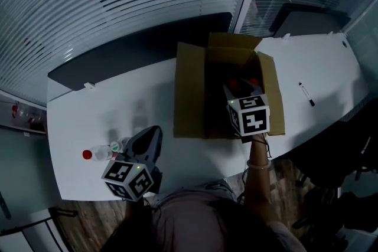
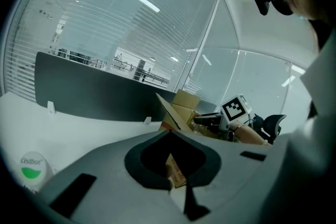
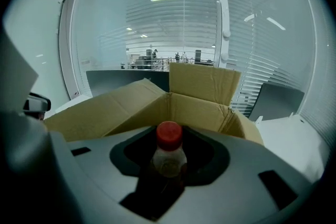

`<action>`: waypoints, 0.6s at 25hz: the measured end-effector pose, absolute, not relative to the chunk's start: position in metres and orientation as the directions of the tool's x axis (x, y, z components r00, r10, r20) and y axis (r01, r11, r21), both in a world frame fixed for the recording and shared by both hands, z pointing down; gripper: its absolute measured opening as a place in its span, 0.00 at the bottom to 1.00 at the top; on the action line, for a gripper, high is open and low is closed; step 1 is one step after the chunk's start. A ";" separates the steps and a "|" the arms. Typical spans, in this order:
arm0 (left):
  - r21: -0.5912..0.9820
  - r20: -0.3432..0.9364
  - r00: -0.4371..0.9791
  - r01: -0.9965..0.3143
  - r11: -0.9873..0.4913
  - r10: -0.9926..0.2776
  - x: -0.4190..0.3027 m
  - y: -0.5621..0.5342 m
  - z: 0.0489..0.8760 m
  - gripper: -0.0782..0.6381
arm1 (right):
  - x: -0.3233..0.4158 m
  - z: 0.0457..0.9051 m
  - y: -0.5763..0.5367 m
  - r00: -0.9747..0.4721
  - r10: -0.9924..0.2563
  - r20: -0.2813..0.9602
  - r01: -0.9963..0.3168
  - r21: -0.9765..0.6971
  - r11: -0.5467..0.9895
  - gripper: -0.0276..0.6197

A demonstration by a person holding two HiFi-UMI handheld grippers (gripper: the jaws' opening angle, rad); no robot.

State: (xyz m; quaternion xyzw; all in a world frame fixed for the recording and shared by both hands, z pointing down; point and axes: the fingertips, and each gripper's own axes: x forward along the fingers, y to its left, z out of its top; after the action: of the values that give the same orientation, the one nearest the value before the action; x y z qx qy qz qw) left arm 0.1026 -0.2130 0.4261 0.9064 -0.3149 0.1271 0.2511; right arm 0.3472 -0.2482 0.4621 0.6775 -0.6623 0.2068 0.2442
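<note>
Finds the right gripper [image 1: 237,90] clamped on a red-capped bottle [image 3: 169,159], jaws pressed against its sides just below the neck. Places the bottle dead centre between the jaws, long axis standing upright across their line of reach, cap [image 3: 169,134] topmost, base lost below the jaw bodies. Notes an open cardboard box [image 3: 202,84] directly ahead of and beneath these jaws, flaps spread outward, its far flap rising beyond the cap. From the head view, puts jaws and bottle over the box's mouth, with red spots down inside that cannot be identified further. Finds the left gripper [image 1: 152,134] low over the white table [image 1: 106,103], well apart from the box, which lies ahead and to the right of its jaws. Reads these jaws as pressed together, tips meeting at the far end. Records a small brown printed piece [image 2: 176,170] showing in the opening behind the tips, gripped or merely lying beneath not determinable. Notes a clear bottle [image 1: 100,153] on its side just left of these jaws, long axis roughly across their reach, red end pointing away to the left, and a green-marked lid [image 2: 31,168] just beside it. Rates the right hand as much the nearer to the box. Logs a pen [image 1: 306,94] on the table, well to the right of the right jaws.
</note>
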 end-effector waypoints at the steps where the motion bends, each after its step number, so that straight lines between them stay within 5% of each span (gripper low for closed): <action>1: 0.377 0.385 0.772 -0.632 -0.677 -0.506 0.102 -0.213 0.425 0.12 | 0.345 0.461 -0.248 0.035 -0.799 0.600 -0.998 0.058 0.000 0.29; 15: 0.367 0.356 0.769 -0.637 -0.678 -0.531 0.084 -0.199 0.411 0.12 | 0.321 0.425 -0.234 0.013 -0.841 0.541 -0.995 0.087 0.041 0.29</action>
State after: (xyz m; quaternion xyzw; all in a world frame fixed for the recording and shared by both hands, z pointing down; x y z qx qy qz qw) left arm 0.0837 -0.1991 0.4114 0.9091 -0.3211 0.1107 0.2410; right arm 0.3206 -0.2341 0.4246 0.6724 -0.6827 0.1660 0.2329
